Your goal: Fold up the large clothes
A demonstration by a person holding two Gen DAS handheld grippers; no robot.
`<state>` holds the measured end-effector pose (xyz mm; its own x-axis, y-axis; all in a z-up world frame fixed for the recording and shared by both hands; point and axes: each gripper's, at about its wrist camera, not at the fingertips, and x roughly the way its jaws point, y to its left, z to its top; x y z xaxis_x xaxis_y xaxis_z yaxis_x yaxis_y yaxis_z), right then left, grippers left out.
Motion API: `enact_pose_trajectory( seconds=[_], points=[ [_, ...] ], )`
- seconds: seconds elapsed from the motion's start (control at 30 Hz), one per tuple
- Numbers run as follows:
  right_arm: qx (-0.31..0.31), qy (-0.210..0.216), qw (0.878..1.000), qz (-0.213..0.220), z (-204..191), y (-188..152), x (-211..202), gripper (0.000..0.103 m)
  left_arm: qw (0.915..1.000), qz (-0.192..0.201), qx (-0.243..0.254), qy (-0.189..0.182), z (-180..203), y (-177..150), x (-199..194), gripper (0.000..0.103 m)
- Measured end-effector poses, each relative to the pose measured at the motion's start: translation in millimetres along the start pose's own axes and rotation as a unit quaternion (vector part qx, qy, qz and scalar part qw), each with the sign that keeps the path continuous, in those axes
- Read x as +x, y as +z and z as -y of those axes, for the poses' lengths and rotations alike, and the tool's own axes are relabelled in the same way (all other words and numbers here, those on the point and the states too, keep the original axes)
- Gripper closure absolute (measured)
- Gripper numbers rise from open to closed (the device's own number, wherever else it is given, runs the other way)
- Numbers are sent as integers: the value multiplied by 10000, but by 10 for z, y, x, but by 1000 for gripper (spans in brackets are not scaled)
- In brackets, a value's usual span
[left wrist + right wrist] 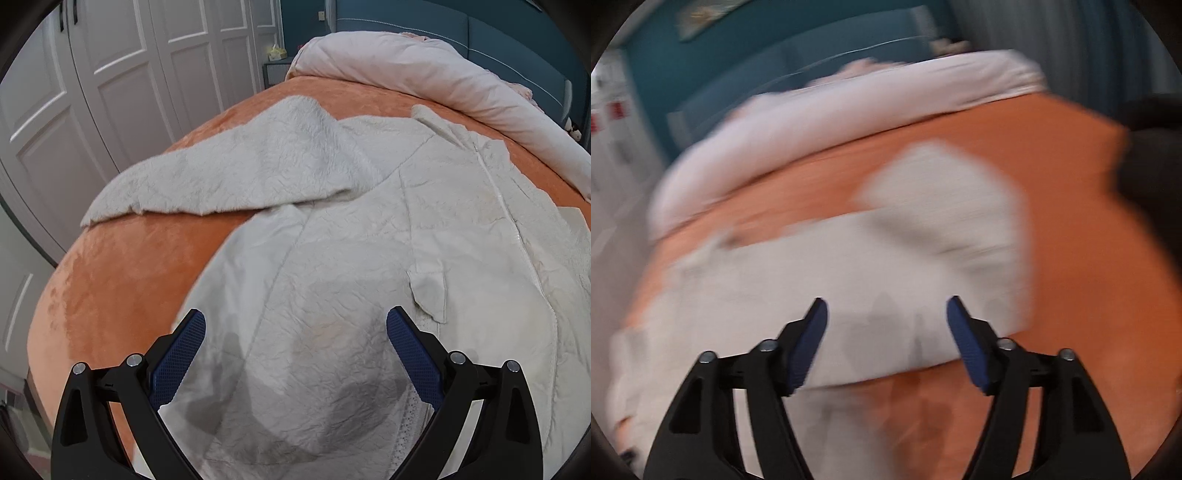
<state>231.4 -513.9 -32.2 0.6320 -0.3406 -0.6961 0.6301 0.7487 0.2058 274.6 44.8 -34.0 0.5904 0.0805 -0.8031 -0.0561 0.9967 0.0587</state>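
The left gripper (pixel 295 325) is held tilted downward over the lower part of a cream fleece jacket (pixel 369 229), its blue-padded fingers (pixel 181 358) spread wide apart with nothing clamped between them; only their shadow is cast on the fabric. The right gripper (pixel 886 314) is likewise angled downward, its fingers (pixel 809 347) set apart and empty above the jacket's near edge, although that view is heavily blurred. The jacket is laid flat on the orange bed cover (pixel 122 280), zipper (pixel 517 236) closed, one sleeve (pixel 229 173) stretched out sideways towards the wardrobe doors (pixel 110 74). A rolled pale pink duvet (pixel 424 66) is seen along the far side of the bed, against the blue headboard (pixel 480 26).
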Motion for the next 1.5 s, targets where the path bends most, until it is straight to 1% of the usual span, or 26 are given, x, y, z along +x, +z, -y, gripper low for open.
enact_pose_trajectory(
  seconds=[0.1, 0.17, 0.2, 0.23, 0.3, 0.37, 0.43, 0.5, 0.53, 0.63, 0.7, 0.73, 0.77, 0.8, 0.87, 0.93, 1.0, 1.03, 1.1, 1.23, 1.27, 1.33, 1.4, 1.43, 1.47, 1.5],
  points=[
    [-162, -348, 9993, 0, 241, 212, 211, 30, 10000, -35, -4, -64, 110, -35, -17, 6],
    [-325, -249, 9987, -298, 281, 347, 497, 20, 9998, -81, 0, -156, 192, -55, -27, 6],
    [-415, -248, 9975, -516, 276, 368, 664, 22, 9997, -120, 19, -217, 245, -63, -28, 6],
    [-511, -366, 9956, -689, 265, 361, 819, 29, 9995, -151, 34, -267, 282, -66, -23, 6],
    [-587, -640, 9934, -745, 177, 336, 880, 78, 9993, -178, 81, -324, 346, -64, -10, 6],
    [-496, -547, 9960, -506, 22, 390, 779, 91, 9992, -146, 142, -336, 370, -46, 1, 6],
    [-628, 141, 9979, 46, -359, 470, 408, 92, 9992, -110, 165, -341, 354, -17, 15, 6],
    [-903, 752, 9925, 348, -736, 439, 77, 92, 9992, -108, 71, -383, 299, 19, 41, 6],
    [-1075, 1109, 9870, 444, -988, 428, -63, 92, 9991, -122, 17, -407, 274, 29, 49, 6],
    [-1616, 2369, 9568, 486, -1888, 230, -444, 92, 9974, -195, -324, -611, 141, 79, 80, 6],
    [-1855, 3248, 9273, 119, -2509, -75, -559, 91, 9948, -225, -583, -798, 39, 106, 74, 6],
    [-1956, 3517, 9153, -136, -2783, -279, -541, 89, 9934, -244, -687, -883, -6, 122, 75, 6],
    [-2053, 3645, 9077, -320, -2949, -441, -494, 84, 9915, -263, -797, -990, -57, 149, 78, 6],
    [-2231, 3767, 8968, -636, -3168, -700, -389, 71, 9899, -267, -868, -1087, -97, 179, 85, 6],
    [-2544, 3796, 8810, -1226, -3430, -1171, -145, 58, 9875, -283, -946, -1227, -158, 252, 119, 6],
    [-2820, 3582, 8762, -1560, -3489, -1528, 18, 56, 9847, -351, -1031, -1360, -220, 347, 209, 6],
    [-2848, 3536, 8794, -1429, -3417, -1632, -84, 52, 9799, -443, -1186, -1545, -265, 436, 324, 6],
    [-2649, 3738, 8781, -1379, -3267, -1552, -168, 51, 9778, -495, -1251, -1607, -268, 478, 385, 6],
    [-2303, 3831, 8865, -1198, -2998, -1412, -283, 50, 9726, -582, -1403, -1759, -255, 598, 534, 6],
    [-1617, 3310, 9278, -586, -2361, -912, -414, 50, 9653, -758, -1493, -2005, -81, 775, 757, 6],
    [-1379, 2949, 9445, -449, -2113, -749, -339, 52, 9631, -864, -1471, -2080, 6, 817, 853, 6],
    [-1004, 2471, 9629, -407, -1777, -567, -144, 57, 9650, -942, -1391, -2016, 169, 892, 980, 9],
    [-815, 2153, 9723, -412, -1571, -481, 28, 65, 9701, -819, -1164, -1964, 307, 959, 996, 28],
    [-828, 1972, 9758, -452, -1490, -463, 149, 70, 9735, -746, -1012, -1908, 384, 1009, 990, 32],
    [-866, 1877, 9772, -494, -1455, -466, 187, 80, 9759, -637, -864, -1901, 476, 1075, 976, 44],
    [-874, 1759, 9788, -582, -1404, -492, 292, 83, 9750, -564, -748, -2015, 537, 1128, 966, 57]
  ],
)
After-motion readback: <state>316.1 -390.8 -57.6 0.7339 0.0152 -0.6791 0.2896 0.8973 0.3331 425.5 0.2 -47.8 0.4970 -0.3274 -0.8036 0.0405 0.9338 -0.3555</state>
